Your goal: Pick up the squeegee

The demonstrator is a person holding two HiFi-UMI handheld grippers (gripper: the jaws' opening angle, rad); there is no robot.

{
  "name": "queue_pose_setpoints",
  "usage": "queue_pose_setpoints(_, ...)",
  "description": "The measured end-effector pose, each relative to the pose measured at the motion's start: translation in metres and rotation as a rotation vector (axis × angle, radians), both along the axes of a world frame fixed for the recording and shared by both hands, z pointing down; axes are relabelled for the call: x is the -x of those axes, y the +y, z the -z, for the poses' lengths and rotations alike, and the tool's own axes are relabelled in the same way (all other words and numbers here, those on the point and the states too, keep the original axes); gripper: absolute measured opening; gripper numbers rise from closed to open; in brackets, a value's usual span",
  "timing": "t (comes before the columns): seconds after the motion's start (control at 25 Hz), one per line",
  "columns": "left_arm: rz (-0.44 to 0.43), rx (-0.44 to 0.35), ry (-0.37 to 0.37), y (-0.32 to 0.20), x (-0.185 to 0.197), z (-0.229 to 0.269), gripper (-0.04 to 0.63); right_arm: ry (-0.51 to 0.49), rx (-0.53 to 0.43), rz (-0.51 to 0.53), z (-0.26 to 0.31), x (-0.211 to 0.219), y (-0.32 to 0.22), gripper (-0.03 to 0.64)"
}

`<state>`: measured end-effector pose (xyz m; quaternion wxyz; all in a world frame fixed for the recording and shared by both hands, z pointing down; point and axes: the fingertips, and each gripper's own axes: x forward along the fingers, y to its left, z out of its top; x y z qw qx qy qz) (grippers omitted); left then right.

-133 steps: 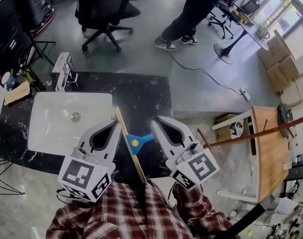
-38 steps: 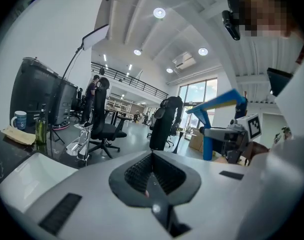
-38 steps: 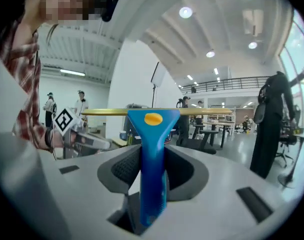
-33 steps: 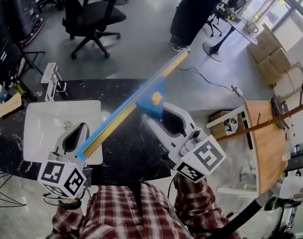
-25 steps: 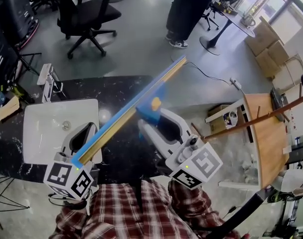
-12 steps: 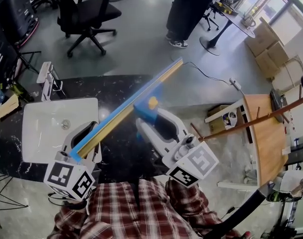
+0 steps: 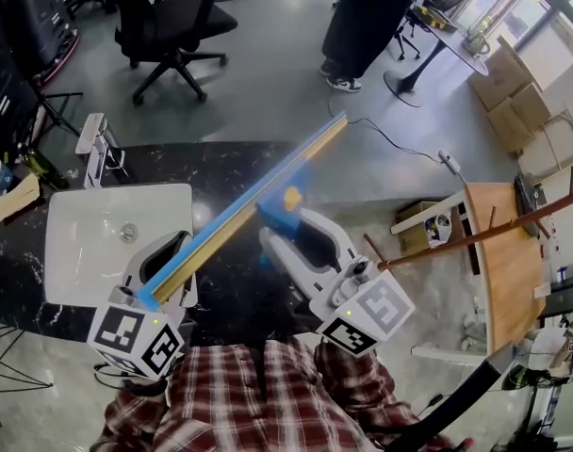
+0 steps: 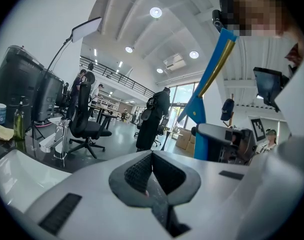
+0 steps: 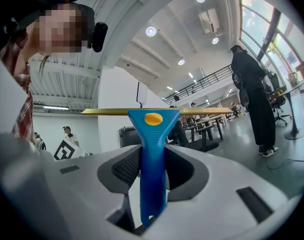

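Observation:
The squeegee (image 7: 285,205) has a blue handle with a yellow dot and a long blue and brass blade. It is held up in the air above the black counter (image 7: 258,172). My right gripper (image 7: 288,229) is shut on the handle (image 9: 152,169), which stands upright between the pads, with the blade (image 9: 192,111) lying level across the top. In the head view the blade slants from lower left to upper right and passes over my left gripper (image 7: 171,252). That gripper (image 8: 152,171) is shut, with nothing between its pads. From it I see the squeegee (image 8: 208,91) to the right.
A white sink (image 7: 79,243) is set into the counter at the left, with a clear rack (image 7: 96,144) behind it and bottles (image 7: 4,172) at the far left. An office chair (image 7: 169,26) and a standing person (image 7: 371,17) are beyond the counter. A wooden table (image 7: 508,252) stands at the right.
In the earliest frame the squeegee lay on the counter between both grippers; now it is raised in the right gripper. Over the last second nothing has visibly shifted.

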<state>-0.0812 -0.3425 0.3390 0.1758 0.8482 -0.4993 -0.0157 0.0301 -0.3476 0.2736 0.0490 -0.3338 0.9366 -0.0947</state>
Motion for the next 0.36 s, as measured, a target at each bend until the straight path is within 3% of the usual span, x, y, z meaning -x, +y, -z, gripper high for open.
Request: queue_pose_setpoints(0.36,0.000,0.007,0.001,0.0024,0.0045,-0.0020,0.011,-0.021,0.020,-0.004,-0.0031,0.0024,0.0018,0.141)
